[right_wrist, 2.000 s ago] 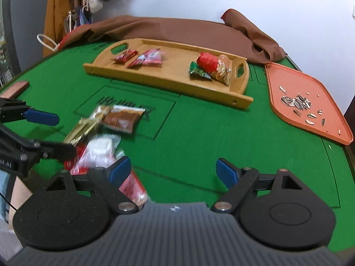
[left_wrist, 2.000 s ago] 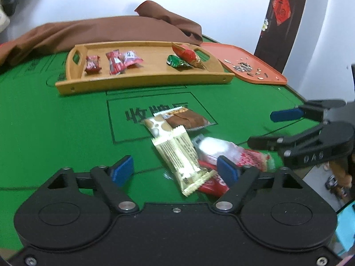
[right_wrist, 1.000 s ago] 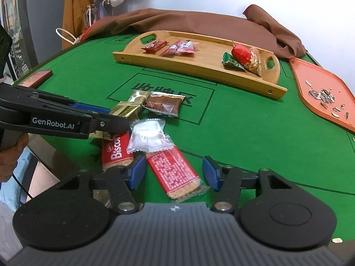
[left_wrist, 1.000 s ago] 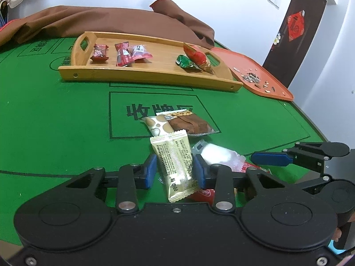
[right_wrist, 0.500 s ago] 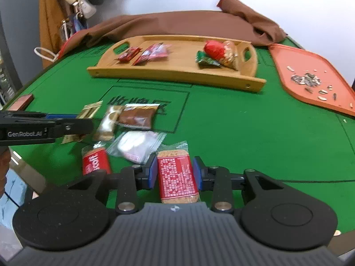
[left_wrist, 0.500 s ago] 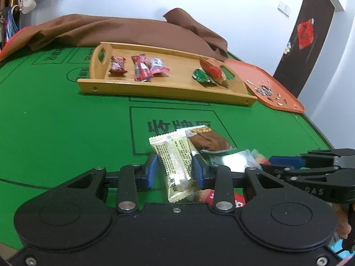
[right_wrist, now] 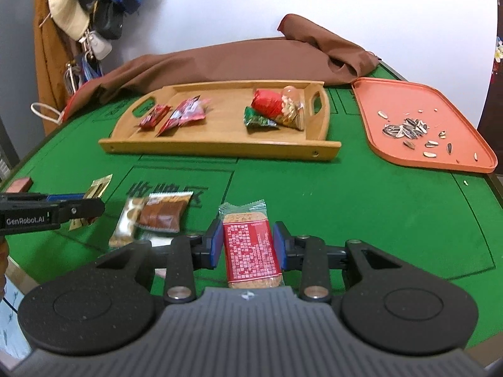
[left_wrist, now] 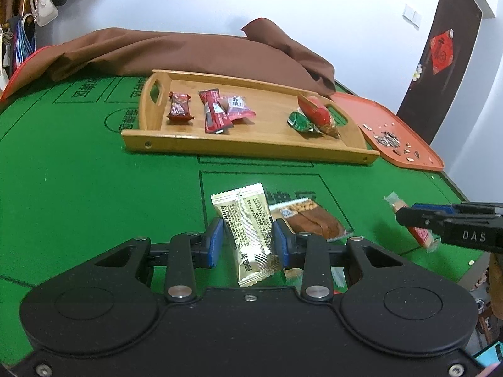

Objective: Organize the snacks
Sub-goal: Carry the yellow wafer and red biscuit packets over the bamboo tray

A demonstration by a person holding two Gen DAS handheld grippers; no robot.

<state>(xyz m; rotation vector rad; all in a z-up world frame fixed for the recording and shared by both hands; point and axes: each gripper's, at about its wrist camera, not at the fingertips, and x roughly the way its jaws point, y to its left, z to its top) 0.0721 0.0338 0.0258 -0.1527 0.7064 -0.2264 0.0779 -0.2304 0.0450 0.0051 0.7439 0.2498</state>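
Note:
My left gripper (left_wrist: 248, 238) is shut on a gold snack packet (left_wrist: 242, 210), held a little above the green table. My right gripper (right_wrist: 247, 242) is shut on a red cracker packet (right_wrist: 248, 251), also clear of the felt. Each gripper shows at the edge of the other's view. A brown snack packet (left_wrist: 311, 220) and a beige one (right_wrist: 125, 223) lie on the table between them. Beyond stands the wooden tray (left_wrist: 251, 144), holding dark red candies (left_wrist: 179, 110) on its left and a red and a green snack (left_wrist: 314, 116) on its right.
An orange tray (right_wrist: 424, 154) with sunflower seeds sits right of the wooden tray. A brown cloth (left_wrist: 188, 53) is heaped along the table's far side. Bags and hats (right_wrist: 94, 6) hang on the wall at left. The table's edge runs close below both grippers.
The left gripper shut on the gold packet first, then the right gripper closed on the red cracker packet. Both packets have since come up off the table.

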